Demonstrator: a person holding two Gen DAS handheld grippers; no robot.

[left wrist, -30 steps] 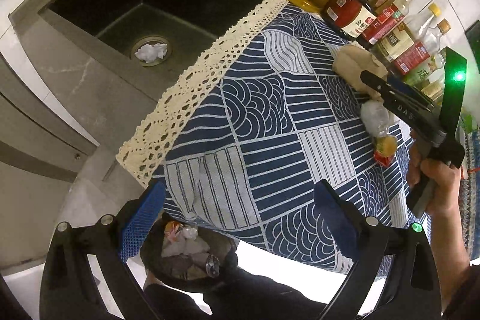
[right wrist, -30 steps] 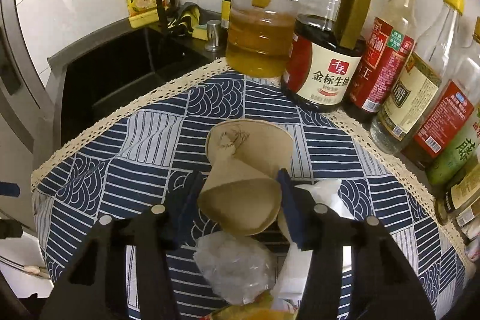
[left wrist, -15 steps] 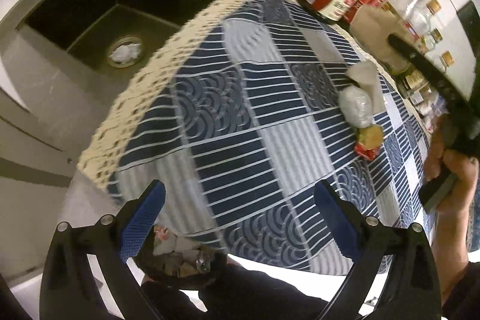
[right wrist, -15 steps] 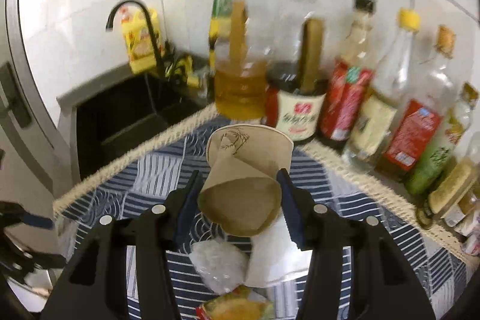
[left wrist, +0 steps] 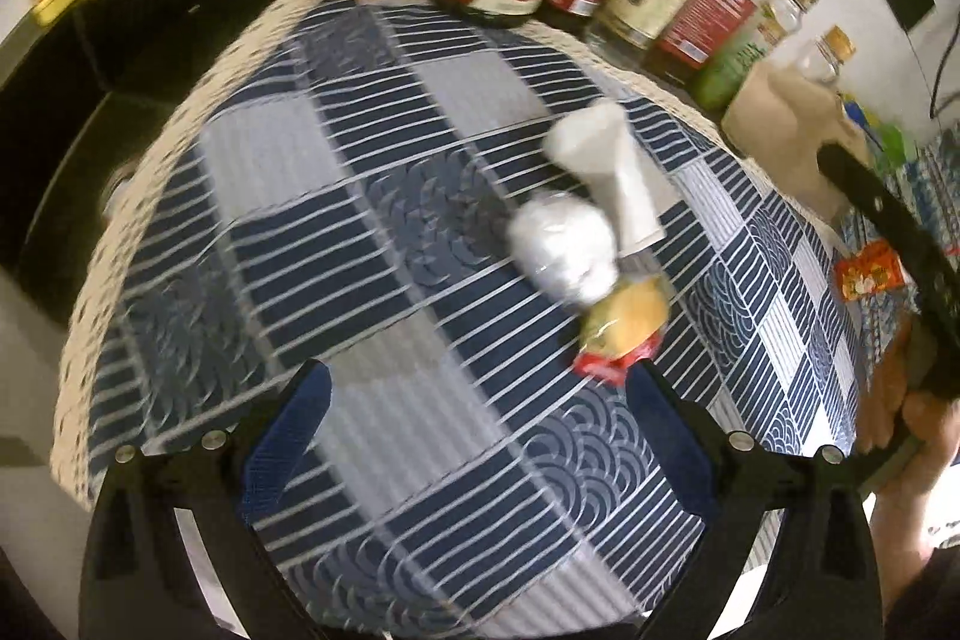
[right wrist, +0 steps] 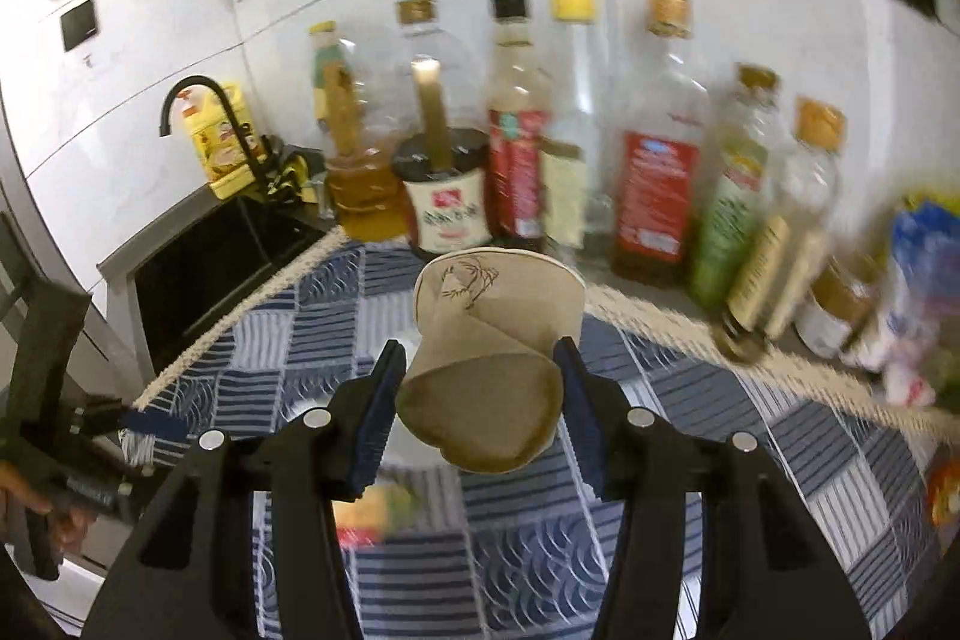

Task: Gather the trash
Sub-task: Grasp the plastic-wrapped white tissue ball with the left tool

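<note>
My right gripper (right wrist: 477, 406) is shut on a crushed brown paper cup (right wrist: 486, 364) and holds it above the blue patterned cloth (right wrist: 690, 400); the cup also shows at the right of the left wrist view (left wrist: 780, 130). My left gripper (left wrist: 480, 430) is open and empty above the cloth's near edge. On the cloth ahead of it lie a crumpled clear plastic ball (left wrist: 564, 244), a white crumpled paper (left wrist: 612, 160) and a yellow and red snack wrapper (left wrist: 624, 328).
A row of oil and sauce bottles (right wrist: 654, 148) stands along the wall behind the cloth. A black sink (right wrist: 198, 274) with a tap (right wrist: 198, 112) is at the left. A red packet (left wrist: 870, 274) lies at the far right.
My right gripper has lifted the paper cup up off the cloth. My left gripper has swung from the bin below the counter edge up toward the trash on the cloth.
</note>
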